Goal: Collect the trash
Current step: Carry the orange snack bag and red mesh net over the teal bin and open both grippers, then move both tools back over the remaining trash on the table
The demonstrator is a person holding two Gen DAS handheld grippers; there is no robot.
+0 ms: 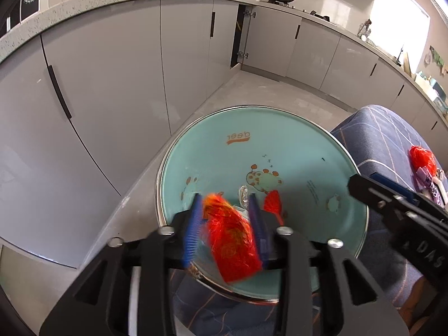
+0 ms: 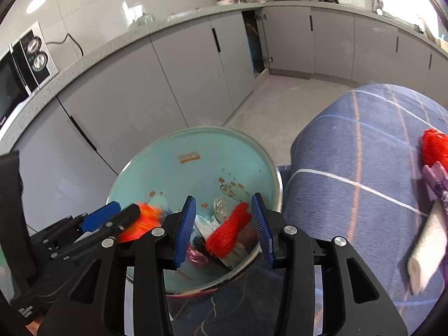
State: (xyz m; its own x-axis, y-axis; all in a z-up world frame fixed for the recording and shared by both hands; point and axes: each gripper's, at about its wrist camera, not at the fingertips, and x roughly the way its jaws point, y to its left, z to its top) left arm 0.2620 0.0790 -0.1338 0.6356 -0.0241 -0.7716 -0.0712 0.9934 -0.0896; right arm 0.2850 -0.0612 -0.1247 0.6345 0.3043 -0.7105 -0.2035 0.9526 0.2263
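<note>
Trash sits between both pairs of jaws at once, and both pairs hang directly over the teal bowl (image 1: 280,145) that rests at the edge of the blue checked cloth (image 2: 364,145). The left gripper (image 1: 225,224) has a blurred orange-red net piece (image 1: 232,240) between its blue pads (image 1: 193,229); the jaws stand partly apart and the pads do not look pressed against it, so the piece reads as released and dropping rather than held. Its long axis runs roughly along the fingers, slanting towards the near rim of the bowl. The right gripper (image 2: 224,226) is in the same posture: jaws partly apart, with a red net roll (image 2: 228,232) lying aslant between them, its upper end near the right-hand pad and its lower end towards the middle of the gap, apparently free of both. Beneath it in the bowl lie clear wrappers (image 2: 224,207) and some dark scraps, too jumbled to name.

What the coming move turns on lies off to the right. More trash is on the cloth, well apart from the bowl: a red net bundle (image 2: 435,145), a purple packet (image 2: 436,179) just below it, and a white folded piece (image 2: 428,246) nearer the camera. All three lie to the right of the right gripper, and the left gripper sits on the far side of the bowl from them, so the right hand is judged the nearer. The white piece has its long axis running towards the camera, so a grasp across its narrow width would likely suit it.
</note>
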